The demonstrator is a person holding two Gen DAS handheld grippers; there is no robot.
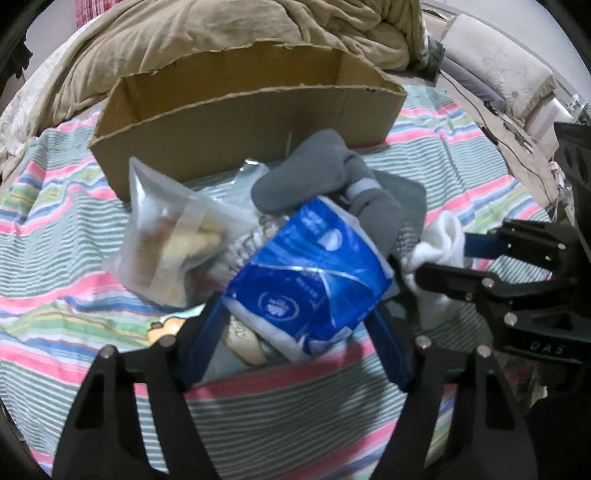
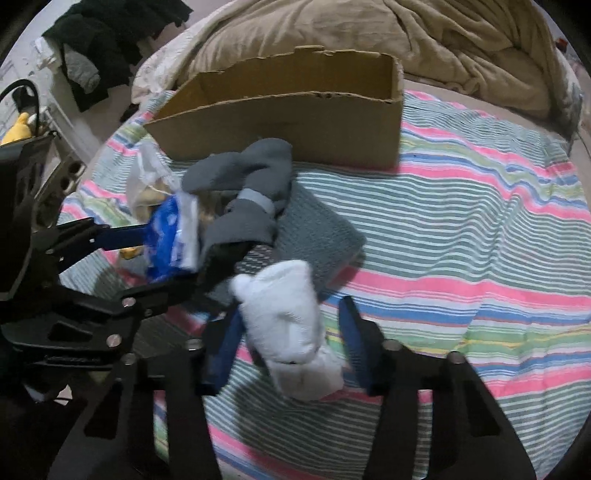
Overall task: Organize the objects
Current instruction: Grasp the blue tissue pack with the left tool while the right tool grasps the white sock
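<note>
A blue plastic tissue pack (image 1: 310,288) sits between the blue fingers of my left gripper (image 1: 297,308), which is shut on it just above the striped sheet. The right wrist view shows the same pack (image 2: 170,236) from the side. My right gripper (image 2: 290,308) is shut on a white sock (image 2: 288,332), its fingers pressing either side. In the left wrist view that sock (image 1: 439,251) hangs at the right. Behind both lie rolled grey socks (image 1: 314,177) and a clear bag of snacks (image 1: 166,236). An open cardboard box (image 1: 251,122) stands farther back.
Everything lies on a bed with a striped sheet (image 2: 461,240). A grey knitted cloth (image 2: 317,229) lies under the grey socks. A beige duvet (image 1: 240,29) is piled behind the box. Dark clothes (image 2: 107,40) hang at the far left.
</note>
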